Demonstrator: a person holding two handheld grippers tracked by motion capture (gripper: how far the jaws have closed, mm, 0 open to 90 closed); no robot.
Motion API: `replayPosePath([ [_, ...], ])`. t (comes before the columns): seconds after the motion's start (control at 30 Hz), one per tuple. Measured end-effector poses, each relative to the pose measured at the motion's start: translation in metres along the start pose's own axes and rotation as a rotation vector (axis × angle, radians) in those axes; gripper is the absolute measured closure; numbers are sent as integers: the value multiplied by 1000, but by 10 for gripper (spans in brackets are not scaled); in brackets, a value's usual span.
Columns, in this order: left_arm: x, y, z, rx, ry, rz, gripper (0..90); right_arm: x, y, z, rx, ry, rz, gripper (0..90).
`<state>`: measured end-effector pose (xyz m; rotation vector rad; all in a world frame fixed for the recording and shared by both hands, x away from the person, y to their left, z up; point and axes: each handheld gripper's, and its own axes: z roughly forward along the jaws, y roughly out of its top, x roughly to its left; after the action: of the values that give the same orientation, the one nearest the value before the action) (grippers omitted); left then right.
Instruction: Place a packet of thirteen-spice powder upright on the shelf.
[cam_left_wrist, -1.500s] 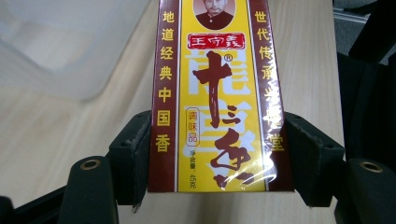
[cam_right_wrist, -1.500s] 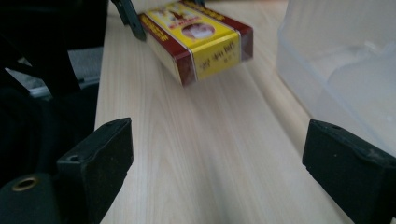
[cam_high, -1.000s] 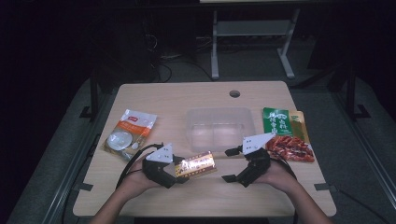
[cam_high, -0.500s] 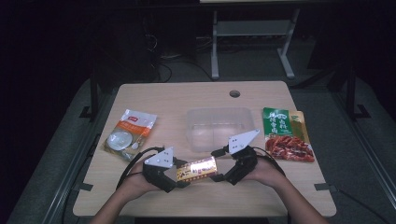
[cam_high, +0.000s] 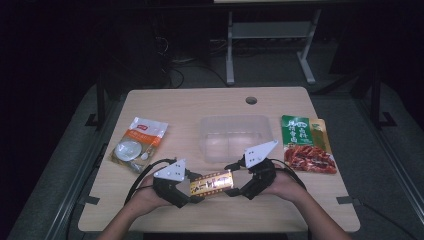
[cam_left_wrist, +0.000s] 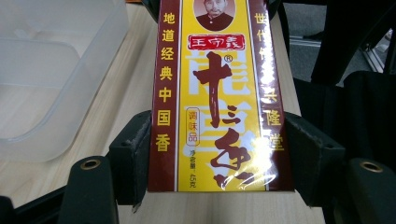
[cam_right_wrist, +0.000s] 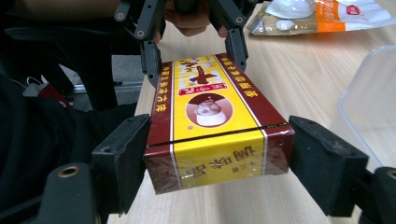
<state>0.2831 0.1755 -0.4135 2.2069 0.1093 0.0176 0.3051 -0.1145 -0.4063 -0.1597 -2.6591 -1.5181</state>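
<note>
The seasoning box (cam_high: 212, 183), yellow and dark red, is being held just above the near part of the surface (cam_high: 190, 107), between the two hands. The left gripper (cam_high: 186, 192) is clamped on one end of it: in the left gripper view its fingers (cam_left_wrist: 133, 156) are pressing on both long sides of the box (cam_left_wrist: 215, 98). The right gripper (cam_high: 235, 181) is being brought to the other end. Its jaws have just been closing with the box (cam_right_wrist: 212, 128) between them. In the right gripper view one finger (cam_right_wrist: 122, 161) is lying against the side of the box, while a small gap is seen at the other, so the second grip is judged as not yet complete.

The clear plastic container (cam_high: 235, 137) is standing empty just behind the box. The white-and-orange packet (cam_high: 139, 144) at the left and the green-and-red packets (cam_high: 306, 144) at the right are lying untouched. Judged from this, the box is lifted, and placing it into the container is remaining.
</note>
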Motion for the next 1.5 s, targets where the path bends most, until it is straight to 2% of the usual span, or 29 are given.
replayPosePath([
  [0.3,1,-1,2,-9,-13,5,320,2,0,0,0,14,-11,282],
  [0.5,2,-3,4,-19,-29,-10,319,5,2,-3,-18,3,-25,298],
  [0.63,3,-3,6,-8,-42,-20,320,7,4,-4,-30,-3,-34,302],
  [0.73,2,-2,4,-40,-39,-36,322,5,3,-5,-39,4,-19,295],
  [0.8,3,-2,2,-48,-36,-33,322,4,3,-7,-57,9,-11,288],
  [0.9,3,-2,-2,-72,-32,-39,322,3,1,-9,-48,2,0,277],
  [1.0,4,-2,-5,-69,-21,-34,322,2,-1,-9,-38,-3,8,275],
  [1.07,4,-3,-5,-74,-22,-35,322,2,-2,-10,-69,2,14,281],
  [1.33,5,-4,-4,-83,-38,-33,321,3,-1,-13,-120,17,26,300],
  [1.5,3,-4,4,-62,-38,-32,321,5,4,-13,-156,21,30,299],
])
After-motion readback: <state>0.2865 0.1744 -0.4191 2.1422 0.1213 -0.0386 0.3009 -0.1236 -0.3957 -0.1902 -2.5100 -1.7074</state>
